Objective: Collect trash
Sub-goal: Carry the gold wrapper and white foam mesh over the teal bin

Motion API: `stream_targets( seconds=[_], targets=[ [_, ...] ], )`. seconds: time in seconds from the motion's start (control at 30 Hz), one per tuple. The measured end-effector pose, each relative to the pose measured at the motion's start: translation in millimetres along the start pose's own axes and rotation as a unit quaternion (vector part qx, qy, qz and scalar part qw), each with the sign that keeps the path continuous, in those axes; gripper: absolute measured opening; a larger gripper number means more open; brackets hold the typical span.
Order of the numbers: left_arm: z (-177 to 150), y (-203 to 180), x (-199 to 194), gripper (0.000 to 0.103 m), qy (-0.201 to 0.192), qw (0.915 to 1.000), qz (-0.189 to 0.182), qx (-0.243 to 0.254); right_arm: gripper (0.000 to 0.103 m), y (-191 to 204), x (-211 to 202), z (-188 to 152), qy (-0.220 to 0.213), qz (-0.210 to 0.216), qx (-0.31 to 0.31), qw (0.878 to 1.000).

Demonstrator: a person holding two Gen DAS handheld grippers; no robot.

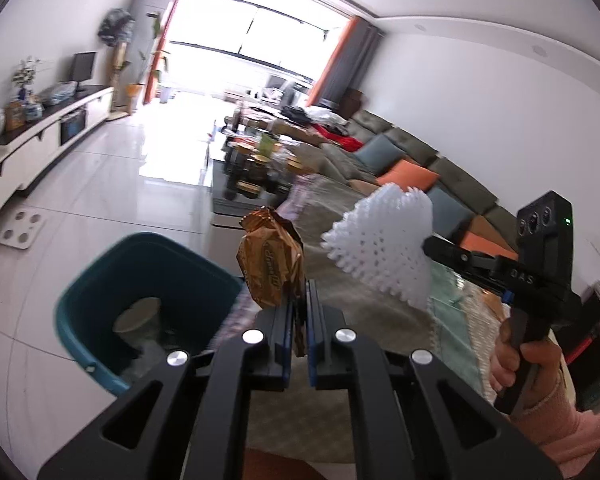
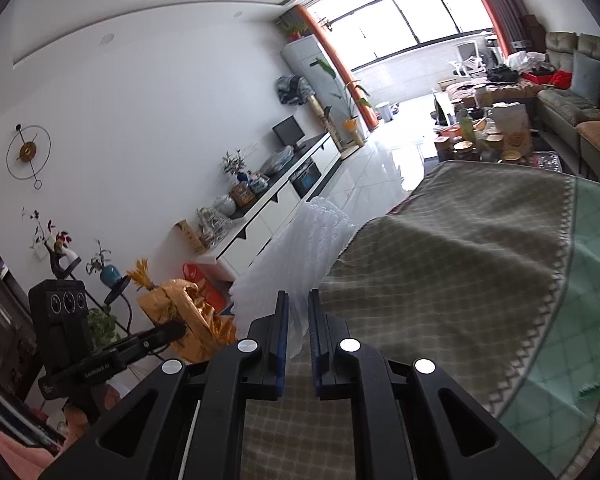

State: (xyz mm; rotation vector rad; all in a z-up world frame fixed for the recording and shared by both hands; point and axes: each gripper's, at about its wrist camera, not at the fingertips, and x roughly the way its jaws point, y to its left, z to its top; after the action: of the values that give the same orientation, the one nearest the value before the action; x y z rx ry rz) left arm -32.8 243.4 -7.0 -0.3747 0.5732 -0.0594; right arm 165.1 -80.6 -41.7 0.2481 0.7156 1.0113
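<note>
I read "DAS" on my right gripper (image 1: 430,246); the wrapper's script is illegible. My left gripper (image 1: 299,292) is clamped on the gold snack wrapper (image 1: 270,264), near the teal bin (image 1: 100,280) at left. The right one pinches the white foam net (image 2: 296,256) over the desk (image 2: 460,248).

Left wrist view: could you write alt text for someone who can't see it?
The left gripper pinches a gold snack wrapper beside a teal bin on the floor. The right gripper, in a person's hand, holds white foam netting over a cloth-covered table.
</note>
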Motion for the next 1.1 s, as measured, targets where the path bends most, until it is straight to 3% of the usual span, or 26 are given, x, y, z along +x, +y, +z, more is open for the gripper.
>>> stream_targets(
  seconds=[0.3, 0.8, 1.1],
  targets=[
    [2.8, 43.5, -5.4, 0.007, -0.005, 0.9982, 0.054, -0.026, 0.010, 20.2, 34.4, 1.3, 0.028, 0.009, -0.019, 0.999],
    [-6.0, 79.6, 6.9, 0.007, 0.013, 0.9941, 0.093, -0.055, 0.010, 48.9, 92.8, 3.7, 0.074, 0.017, -0.035, 0.997],
    [-12.4, 99.0, 21.4, 0.007, 0.032, 0.9909, 0.109, -0.072, 0.010, 52.2, 120.4, 3.1, 0.097, 0.000, -0.043, 0.994]
  ],
)
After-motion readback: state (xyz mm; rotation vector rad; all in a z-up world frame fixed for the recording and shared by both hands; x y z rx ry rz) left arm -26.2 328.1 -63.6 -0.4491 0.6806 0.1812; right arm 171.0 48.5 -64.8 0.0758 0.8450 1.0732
